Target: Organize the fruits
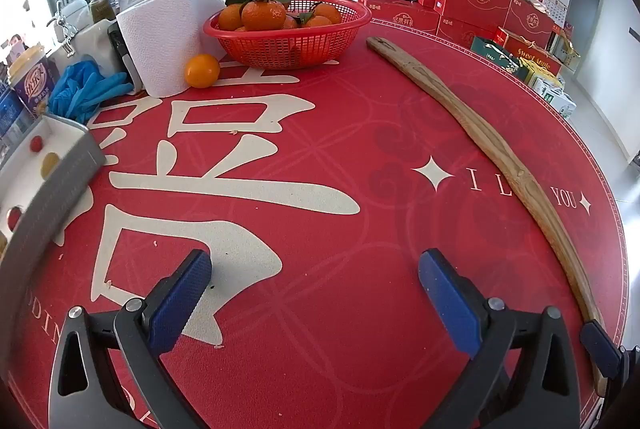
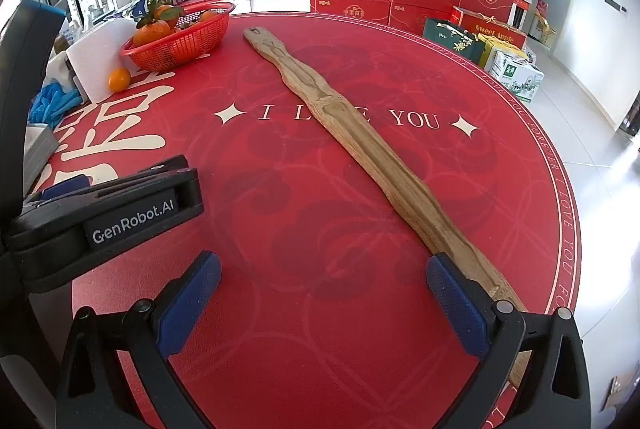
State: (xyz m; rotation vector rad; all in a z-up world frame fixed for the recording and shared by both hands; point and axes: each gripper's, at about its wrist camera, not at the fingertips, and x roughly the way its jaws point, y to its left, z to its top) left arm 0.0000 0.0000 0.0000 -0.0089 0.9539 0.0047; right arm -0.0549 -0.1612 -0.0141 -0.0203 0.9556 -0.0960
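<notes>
Both hand-held grippers hang over the round red worktop (image 1: 320, 157) with nothing between the pads: left hand-held gripper (image 1: 316, 273) spread wide, right hand-held gripper (image 2: 324, 277) spread wide too. The loose, smooth, glossy round orange (image 1: 202, 70) sits on the worktop, just beside the red plastic mesh basket (image 1: 288, 41) and touching or nearly touching the white paper-towel roll (image 1: 168, 41); well apart from both grippers. The basket already holds a heap of leafy oranges (image 1: 264, 13), piled above the rim on one side. Risks, as judged: the orange is round and smooth, so an off-centre pinch could squirt it out and set it rolling; a reach from the roll's side could knock the roll; dropping it onto the heap could dislodge fruit. The long weathered wooden slat (image 2: 360, 149) lies close to the right gripper's outer finger and could be nudged.
</notes>
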